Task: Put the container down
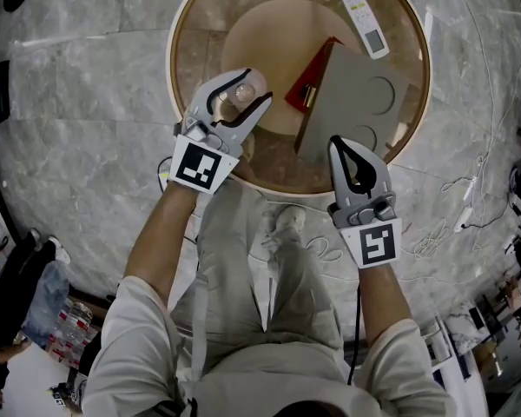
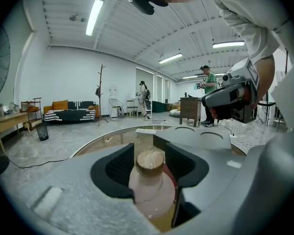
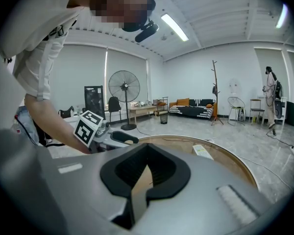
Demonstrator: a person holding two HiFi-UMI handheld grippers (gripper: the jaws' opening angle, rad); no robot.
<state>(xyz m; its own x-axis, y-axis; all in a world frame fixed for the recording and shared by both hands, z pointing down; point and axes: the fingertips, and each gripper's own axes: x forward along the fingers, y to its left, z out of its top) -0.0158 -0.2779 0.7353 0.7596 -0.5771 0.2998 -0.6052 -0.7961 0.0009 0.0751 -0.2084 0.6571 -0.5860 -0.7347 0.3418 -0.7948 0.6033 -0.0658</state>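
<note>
The container point(image 2: 150, 180) stands upright, apparently on the glass tabletop point(image 1: 200, 42) near its left front edge. It sits between the parted jaws of the left gripper point(image 1: 243, 89), whose pads are clear of its neck. That gripper can probably back straight out. The right gripper point(image 3: 146, 170) is closed and empty at the front right edge, with marble floor point(image 1: 87, 102) all around.

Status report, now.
Left tongs open around corked container. Right tongs shut, empty. Container standing on glass table. Grey board apart from it.
</note>
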